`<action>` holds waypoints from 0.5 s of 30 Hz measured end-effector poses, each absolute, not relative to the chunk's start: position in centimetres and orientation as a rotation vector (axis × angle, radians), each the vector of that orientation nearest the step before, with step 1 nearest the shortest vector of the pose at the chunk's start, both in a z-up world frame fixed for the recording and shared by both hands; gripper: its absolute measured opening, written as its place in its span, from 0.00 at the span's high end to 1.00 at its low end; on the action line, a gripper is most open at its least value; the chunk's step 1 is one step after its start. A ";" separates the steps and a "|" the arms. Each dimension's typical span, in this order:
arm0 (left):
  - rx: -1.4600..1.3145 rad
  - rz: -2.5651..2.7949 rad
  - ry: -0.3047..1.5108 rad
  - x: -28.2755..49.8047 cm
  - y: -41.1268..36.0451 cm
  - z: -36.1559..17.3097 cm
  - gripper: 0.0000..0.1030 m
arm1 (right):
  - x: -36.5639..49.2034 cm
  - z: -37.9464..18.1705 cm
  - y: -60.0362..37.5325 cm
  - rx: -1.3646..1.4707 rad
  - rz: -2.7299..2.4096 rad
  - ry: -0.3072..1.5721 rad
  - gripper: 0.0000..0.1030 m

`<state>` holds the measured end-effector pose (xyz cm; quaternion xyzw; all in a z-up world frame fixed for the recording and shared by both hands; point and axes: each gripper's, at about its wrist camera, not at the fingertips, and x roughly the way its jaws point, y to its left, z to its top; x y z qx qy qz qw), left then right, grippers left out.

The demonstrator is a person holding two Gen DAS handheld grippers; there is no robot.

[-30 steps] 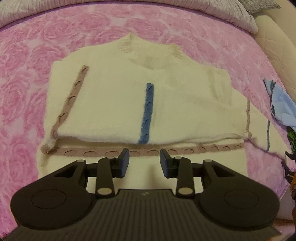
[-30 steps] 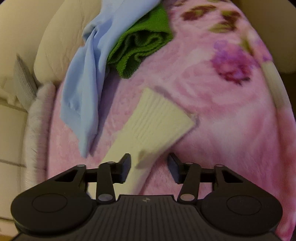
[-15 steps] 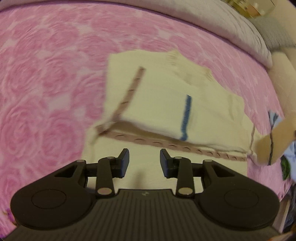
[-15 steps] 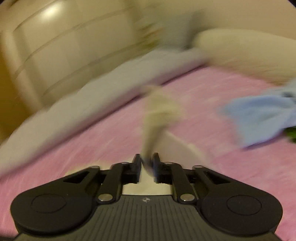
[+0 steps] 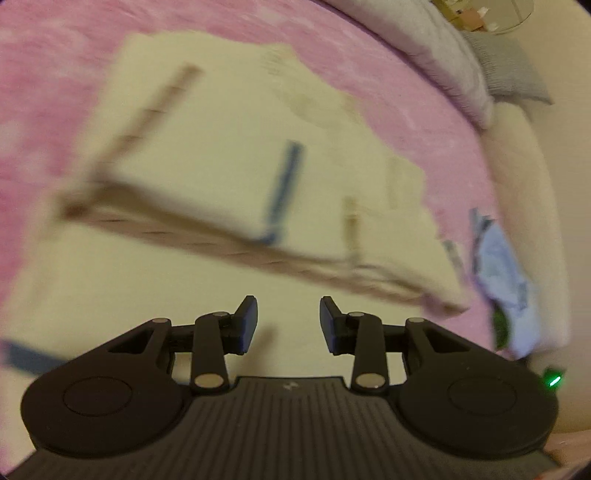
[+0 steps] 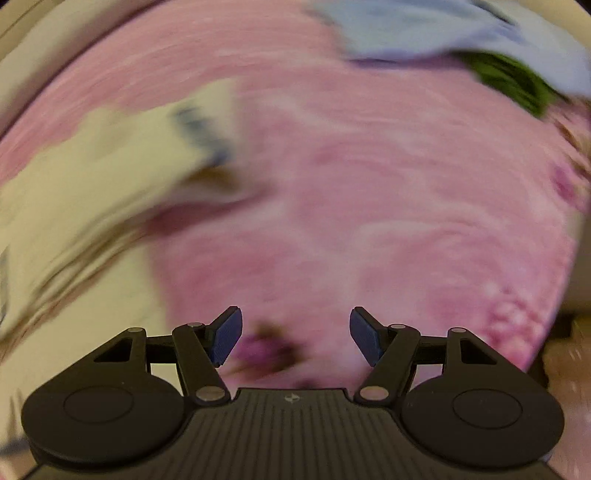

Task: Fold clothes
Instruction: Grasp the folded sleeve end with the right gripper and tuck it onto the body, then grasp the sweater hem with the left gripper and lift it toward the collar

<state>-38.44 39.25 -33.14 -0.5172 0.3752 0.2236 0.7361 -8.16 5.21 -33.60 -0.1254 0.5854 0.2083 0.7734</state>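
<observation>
My left gripper (image 5: 288, 321) hung over the near part of the cream sweater (image 5: 229, 155), its jaws a little apart with nothing between them, only cream knit below the gap. My right gripper (image 6: 295, 334) pointed down at bare pink blanket (image 6: 369, 206); its jaws had just been opening and stood wide, empty, the pads touching no cloth.

Just beyond my left fingertips, a brownish trim band (image 5: 207, 236) ran across the sweater where an upper layer lay folded over the lower one. A short blue stripe (image 5: 282, 192) stood on that upper layer, roughly in the middle. Both were smeared by blur, so I could not make out the knit itself. From my right side, a blurred edge of the same sweater (image 6: 92, 177) lay at the left on the blanket, well clear of my right jaws, with a dark blue mark near its tip.

Farther off, a light blue cloth (image 6: 424, 29) lay crumpled over a green cloth (image 6: 509, 81) near the blanket's far edge. Beyond the sweater, a grey cover (image 5: 424, 48) edged the bed, beside a pale cushioned surface (image 5: 524, 184).
</observation>
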 end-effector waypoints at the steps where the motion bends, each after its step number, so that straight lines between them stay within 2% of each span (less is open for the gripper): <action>1: -1.153 0.471 0.803 -36.9 39.3 -33.4 0.68 | -7.4 -33.6 4.4 -0.259 0.425 1.269 0.34; 10: -1.213 0.474 0.834 -28.5 40.8 -37.9 0.62 | -0.4 -34.4 1.8 -0.250 0.365 1.252 0.32; 14: -1.187 0.493 0.856 -26.5 40.7 -38.7 0.62 | 0.5 -34.5 2.8 -0.235 0.389 1.247 0.32; 15: -1.184 0.491 0.859 -26.1 40.7 -38.8 0.65 | 0.8 -34.5 3.3 -0.230 0.400 1.246 0.32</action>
